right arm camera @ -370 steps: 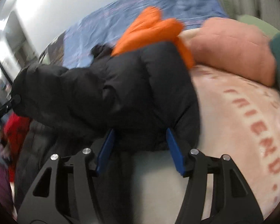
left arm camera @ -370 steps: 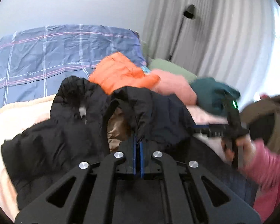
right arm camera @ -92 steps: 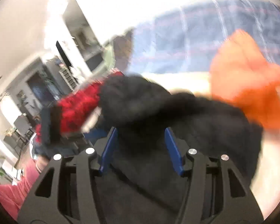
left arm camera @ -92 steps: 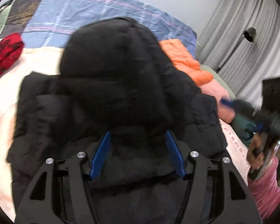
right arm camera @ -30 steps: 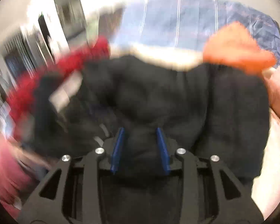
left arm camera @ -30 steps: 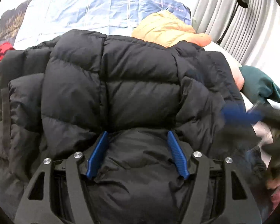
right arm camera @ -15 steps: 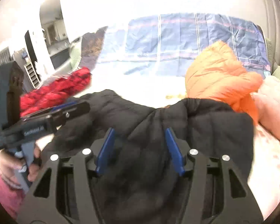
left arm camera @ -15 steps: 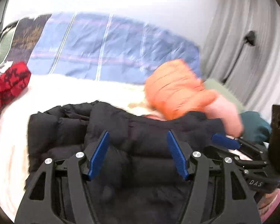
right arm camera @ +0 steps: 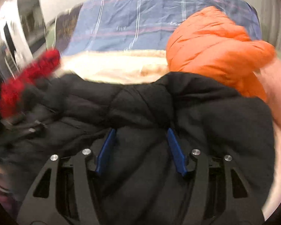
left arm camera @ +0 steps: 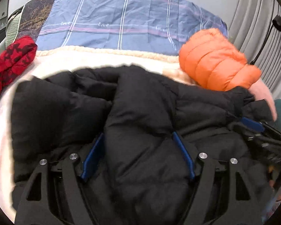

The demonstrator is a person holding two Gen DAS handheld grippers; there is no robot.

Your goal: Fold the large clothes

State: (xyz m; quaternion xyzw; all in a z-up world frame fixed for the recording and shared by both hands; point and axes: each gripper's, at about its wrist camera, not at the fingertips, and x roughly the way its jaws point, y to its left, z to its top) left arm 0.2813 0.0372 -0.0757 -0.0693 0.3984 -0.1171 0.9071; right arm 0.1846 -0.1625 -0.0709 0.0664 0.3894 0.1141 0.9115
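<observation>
A black jacket is being folded on the bed. Both grippers, left and right, are opening around padding; creases should be pressed flat.

both cameras sat on the hand-held grippers and looked forward and downward along their blue fingers, close over the black puffer jacket, which filled the lower half of each view. the left wrist view faced across the bed toward the blue plaid cover and grey curtains, with the right gripper at its right edge. the right wrist view, blurred, faced the same way from further right. both shared the jacket, the plaid cover, the orange jacket, the cream blanket and the red garment.
</observation>
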